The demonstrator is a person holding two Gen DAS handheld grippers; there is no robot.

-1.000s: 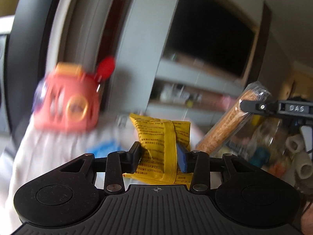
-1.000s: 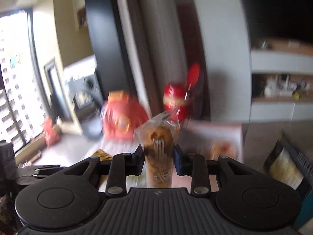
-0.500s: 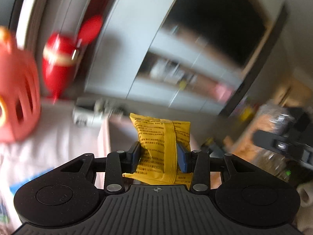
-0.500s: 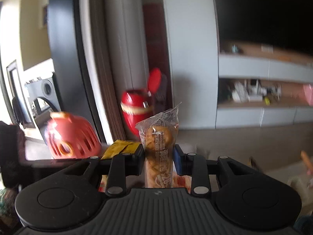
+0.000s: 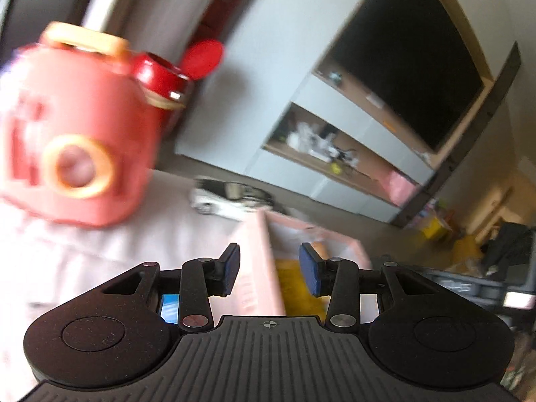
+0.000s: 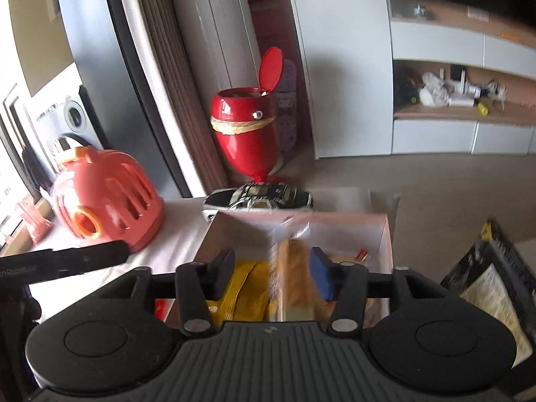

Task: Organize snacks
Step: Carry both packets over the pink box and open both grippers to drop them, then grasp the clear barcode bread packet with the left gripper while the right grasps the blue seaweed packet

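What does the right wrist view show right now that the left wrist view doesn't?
Right wrist only: the clear-wrapped pastry between the right gripper, whose jaws have just been opening, and a black bin at right.
Left wrist only: the left gripper, open and empty.
Both: pink box with yellow packet inside, pink toy, red cup, toy car.

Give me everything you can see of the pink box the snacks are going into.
The pink box is an open-topped rectangular bin with thin, pale pink walls, plastic by the look of it. It sits upright on the white cloth, just in front of the toy car. Inside lie a yellow snack packet and a clear-wrapped pastry, blurred, between the right gripper fingers, whose jaws have just been opening. The left gripper hovers open over its near wall.
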